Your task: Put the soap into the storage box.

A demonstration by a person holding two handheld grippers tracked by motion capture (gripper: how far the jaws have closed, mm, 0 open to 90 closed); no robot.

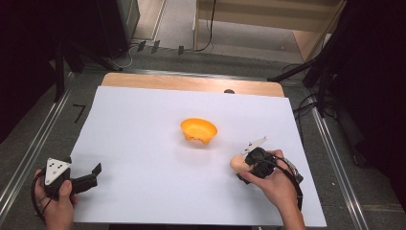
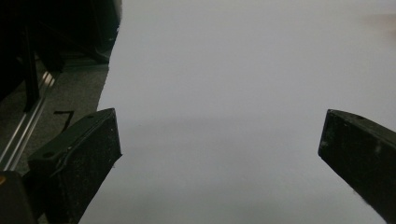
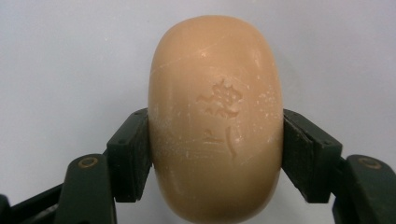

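Right gripper view puts the bar of soap (image 3: 215, 121) up close: a smooth, rounded oval of tan, waxy material, its face stamped with a small raised flower emblem and dusted with pale scuffs and fine scratches. The right gripper (image 3: 215, 154) has its 2 matte black jaws pressed flat against the bar's 2 long sides, so the soap is clamped between them, with the plain white sheet (image 3: 56, 56) behind it. From the high view, that same gripper (image 1: 242, 167) sits in the person's right hand (image 1: 273, 184) at the right side of the table, the soap (image 1: 236, 163) poking out as a pale rounded lump toward the middle of the sheet, close to the surface; whether it touches the paper I cannot tell. Near it, toward the far side and a little to the left, stands a small orange bowl (image 1: 198, 130), glossy like plastic, with a wavy, uneven rim and a shallow round hollow. The white sheet (image 1: 143, 143) is flat and matte, and covers most of a light wooden tabletop (image 1: 191, 82) whose grain shows along the far edge. Over at the near left corner, the left hand (image 1: 57, 206) holds the left gripper (image 1: 95, 173), topped by a grey 3-cornered plate, low over the sheet's edge. Left gripper view shows its 2 blunt, dull black jaws spread wide with bare white paper (image 2: 219, 116) between them, gripping nothing.
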